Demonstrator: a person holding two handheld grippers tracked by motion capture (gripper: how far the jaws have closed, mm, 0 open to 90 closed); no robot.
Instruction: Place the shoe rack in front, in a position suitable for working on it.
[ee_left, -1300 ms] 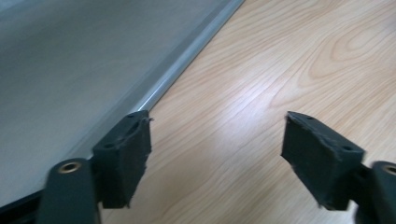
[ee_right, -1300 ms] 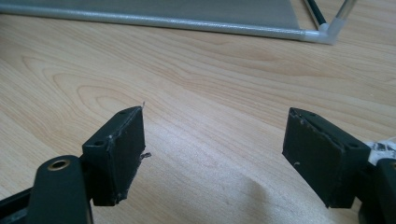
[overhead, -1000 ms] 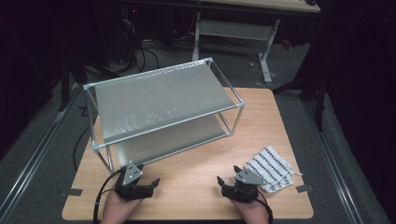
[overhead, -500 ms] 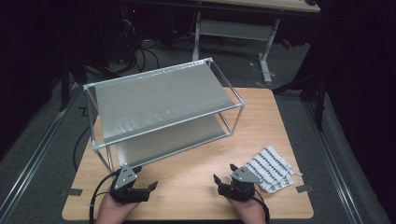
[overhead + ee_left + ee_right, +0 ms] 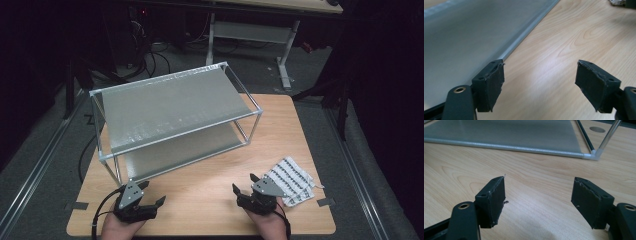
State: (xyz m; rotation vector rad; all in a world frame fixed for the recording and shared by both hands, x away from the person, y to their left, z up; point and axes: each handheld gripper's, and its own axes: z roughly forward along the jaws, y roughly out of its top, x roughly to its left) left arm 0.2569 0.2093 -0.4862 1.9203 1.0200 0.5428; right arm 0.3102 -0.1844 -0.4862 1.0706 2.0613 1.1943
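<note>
A two-tier metal shelf rack (image 5: pixel 170 107) with grey panels stands on the wooden table (image 5: pixel 210 192), toward the back left. A white patterned cloth (image 5: pixel 292 180) lies at the front right. My left gripper (image 5: pixel 149 196) rests near the front left edge, open and empty, just in front of the rack's lower shelf (image 5: pixel 461 37). Close to the cloth's left edge sits my right gripper (image 5: pixel 245 184), open and empty too. In the right gripper view (image 5: pixel 537 202) its jaws point at the rack's lower front rail (image 5: pixel 506 146) and corner joint (image 5: pixel 594 155).
Bare wood lies between the two grippers and in front of the rack. The cloth's corner (image 5: pixel 616 2) peeks in at the top right of the left gripper view. A desk frame (image 5: pixel 250 30) and cables (image 5: pixel 150 55) stand on the dark floor behind the table.
The left gripper has drawn back toward the table's front edge and turned its jaws to the right. The right gripper has slid slightly back and left.
</note>
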